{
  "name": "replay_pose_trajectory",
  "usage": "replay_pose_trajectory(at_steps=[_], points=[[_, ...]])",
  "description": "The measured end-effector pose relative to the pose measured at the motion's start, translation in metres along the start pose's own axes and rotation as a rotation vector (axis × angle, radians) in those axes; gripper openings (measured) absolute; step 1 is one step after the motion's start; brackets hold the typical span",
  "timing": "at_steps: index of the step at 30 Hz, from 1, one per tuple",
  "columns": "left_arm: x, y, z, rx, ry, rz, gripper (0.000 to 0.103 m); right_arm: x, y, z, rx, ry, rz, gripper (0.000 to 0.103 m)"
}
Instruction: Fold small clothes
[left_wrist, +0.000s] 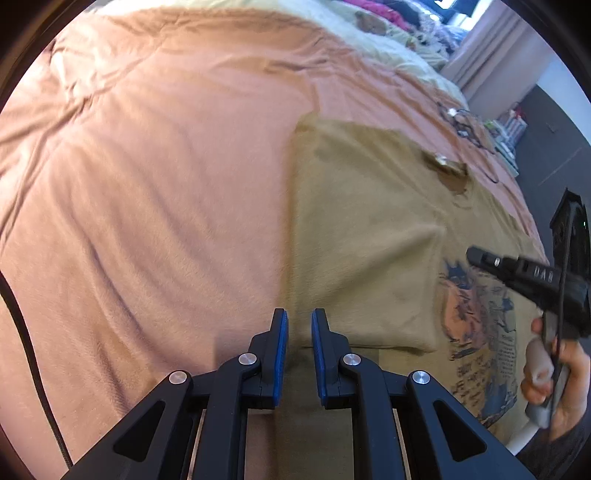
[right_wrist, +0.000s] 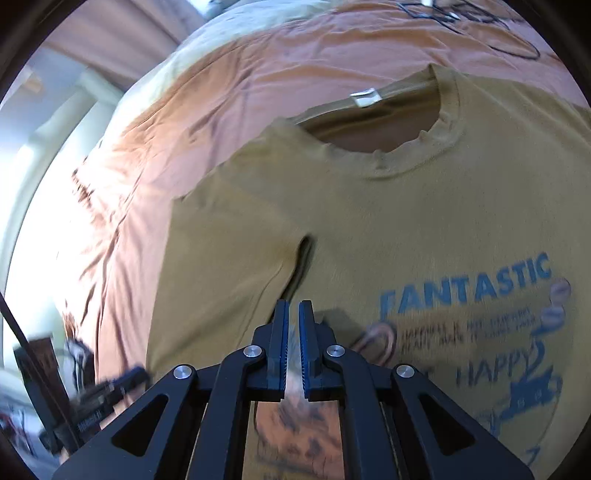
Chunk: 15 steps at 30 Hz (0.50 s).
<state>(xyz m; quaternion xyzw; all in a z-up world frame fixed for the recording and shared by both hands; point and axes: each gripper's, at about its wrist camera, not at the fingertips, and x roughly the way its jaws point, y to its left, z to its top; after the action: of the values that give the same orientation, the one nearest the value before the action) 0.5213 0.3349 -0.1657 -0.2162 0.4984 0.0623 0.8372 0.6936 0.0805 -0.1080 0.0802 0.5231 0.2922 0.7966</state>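
On the bed (left_wrist: 147, 184), over a pink-orange blanket (right_wrist: 258, 74), a mustard T-shirt (left_wrist: 362, 229) lies spread front-up, its collar (right_wrist: 448, 122) toward the far end with a white label (right_wrist: 365, 98) showing inside. One sleeve (left_wrist: 369, 314) is folded in over the chest, near the blue print (right_wrist: 465, 288) reading "FANTASTIC".

Left tongs (left_wrist: 299, 325) hover above the shirt's side edge; blue pads (left_wrist: 281, 354) stand apart with a clear gap, nothing between them. Released.

Right tongs (right_wrist: 293, 314) hang over the shirt near the armpit fold; pads (right_wrist: 306, 343) sit close together with a narrow slit. Blur makes it hard to judge whether cloth is pinched between them; cannot tell.

From the left wrist view, the right tongs enter at the right border, held in a hand (left_wrist: 554, 376). A dark cable (right_wrist: 480, 33) lies on the blanket beyond the collar. Curtains (left_wrist: 480, 40) show past the bed's far corner.
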Motion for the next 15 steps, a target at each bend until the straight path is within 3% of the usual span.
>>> replay_pose_trajectory(at_steps=[7,15], points=[[0.016,-0.041,0.004,0.057,0.012,-0.017,0.015,-0.049,-0.016,-0.026,-0.039,-0.030,0.002,0.003],[0.041,-0.079,-0.015,0.088,0.083,-0.054,0.015,-0.120,-0.046,-0.053,-0.139,-0.120,-0.099,0.003]])
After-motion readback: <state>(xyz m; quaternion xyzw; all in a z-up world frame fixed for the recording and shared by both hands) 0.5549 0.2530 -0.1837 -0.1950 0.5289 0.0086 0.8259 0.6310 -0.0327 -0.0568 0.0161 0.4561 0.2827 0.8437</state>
